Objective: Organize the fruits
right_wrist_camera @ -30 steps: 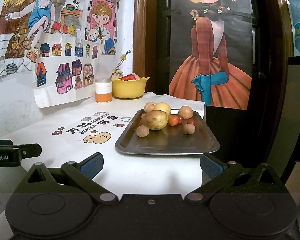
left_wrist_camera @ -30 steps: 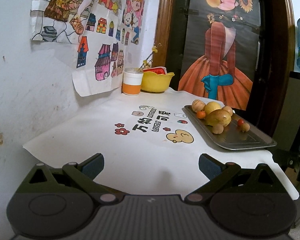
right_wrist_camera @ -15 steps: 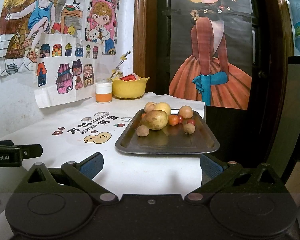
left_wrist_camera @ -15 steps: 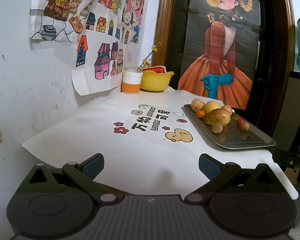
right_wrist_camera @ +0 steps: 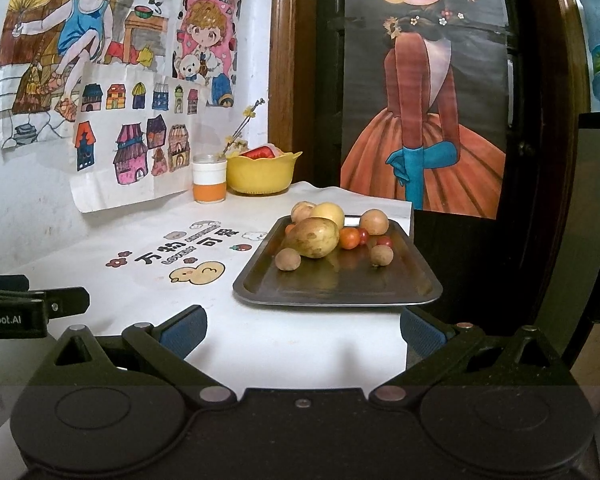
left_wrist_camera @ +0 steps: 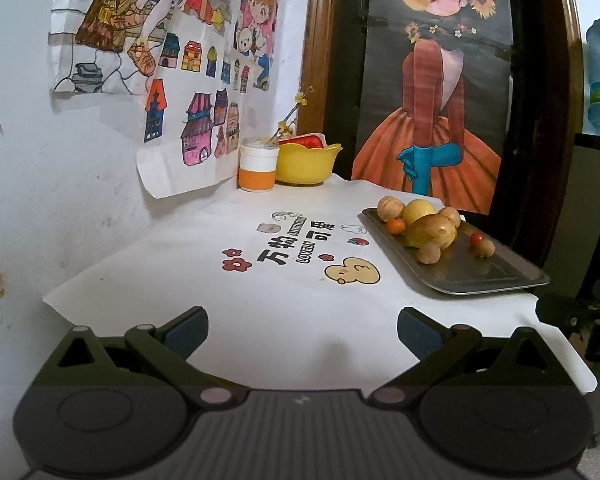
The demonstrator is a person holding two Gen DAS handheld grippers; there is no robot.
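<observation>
Meanwhile both tongs spread apart and empty, left tongs, right tongs, fruits heaped on tray, perhaps mango

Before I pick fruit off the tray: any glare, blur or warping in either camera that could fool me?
Right wrist view: sharp; the metal tray mirrors the fruit, so the potato shows a reflection below it. Left wrist view: sharp too, the tray sits far right, where fisheye bending is stronger. Both views darken at the corners.

Red item in yellow bowl mostly hidden by rim, unidentifiable. Small orange fruit mostly hidden behind big yellow-brown fruit. Left gripper cut by frame edge.
</observation>
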